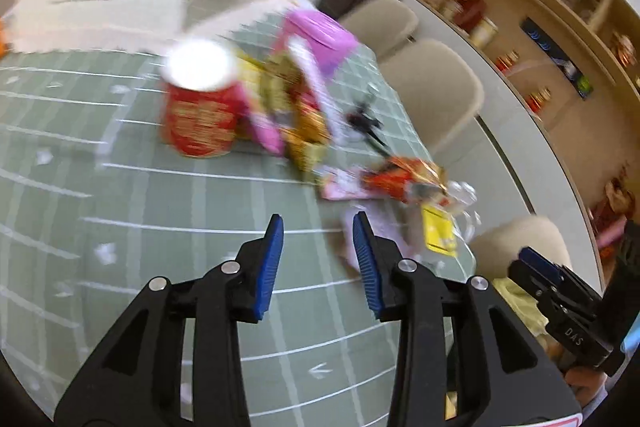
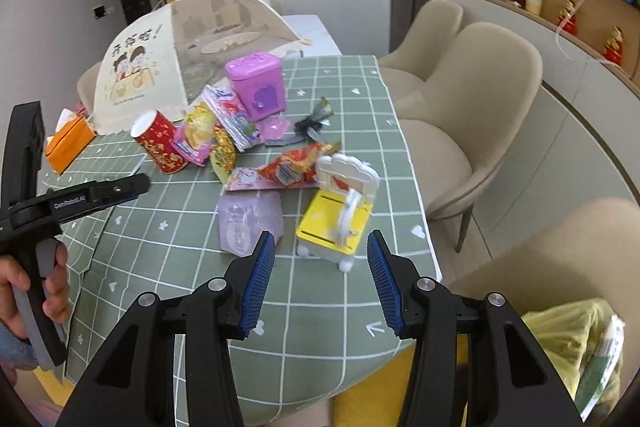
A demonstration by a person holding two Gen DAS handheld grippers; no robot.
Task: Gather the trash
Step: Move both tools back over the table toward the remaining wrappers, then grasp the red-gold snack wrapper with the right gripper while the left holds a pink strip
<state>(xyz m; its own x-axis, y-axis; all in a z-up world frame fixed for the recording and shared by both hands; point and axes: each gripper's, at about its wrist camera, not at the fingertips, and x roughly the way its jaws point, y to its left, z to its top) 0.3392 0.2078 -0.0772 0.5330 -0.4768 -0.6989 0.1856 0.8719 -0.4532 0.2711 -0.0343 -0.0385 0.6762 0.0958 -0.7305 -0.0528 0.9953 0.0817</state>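
Trash lies on a green checked tablecloth (image 2: pixel 168 259): a red paper cup (image 2: pixel 160 143) on its side, pink and yellow snack wrappers (image 2: pixel 204 135), a red foil wrapper (image 2: pixel 296 163), a pale purple wrapper (image 2: pixel 248 219) and a black hair clip (image 2: pixel 312 123). A yellow and white toy chair (image 2: pixel 340 211) stands just ahead of my right gripper (image 2: pixel 320 247), which is open and empty. My left gripper (image 1: pixel 318 227) is open and empty above the cloth, short of the red cup (image 1: pixel 200 115). The left wrist view is blurred. The left gripper also shows at the left of the right wrist view (image 2: pixel 132 185).
A purple box (image 2: pixel 256 87), a mesh food cover (image 2: pixel 168 55) and an orange tissue box (image 2: pixel 68 143) stand at the back. Beige chairs (image 2: pixel 472 99) line the table's right side. A yellow-green bag (image 2: pixel 568 347) hangs below the table at right.
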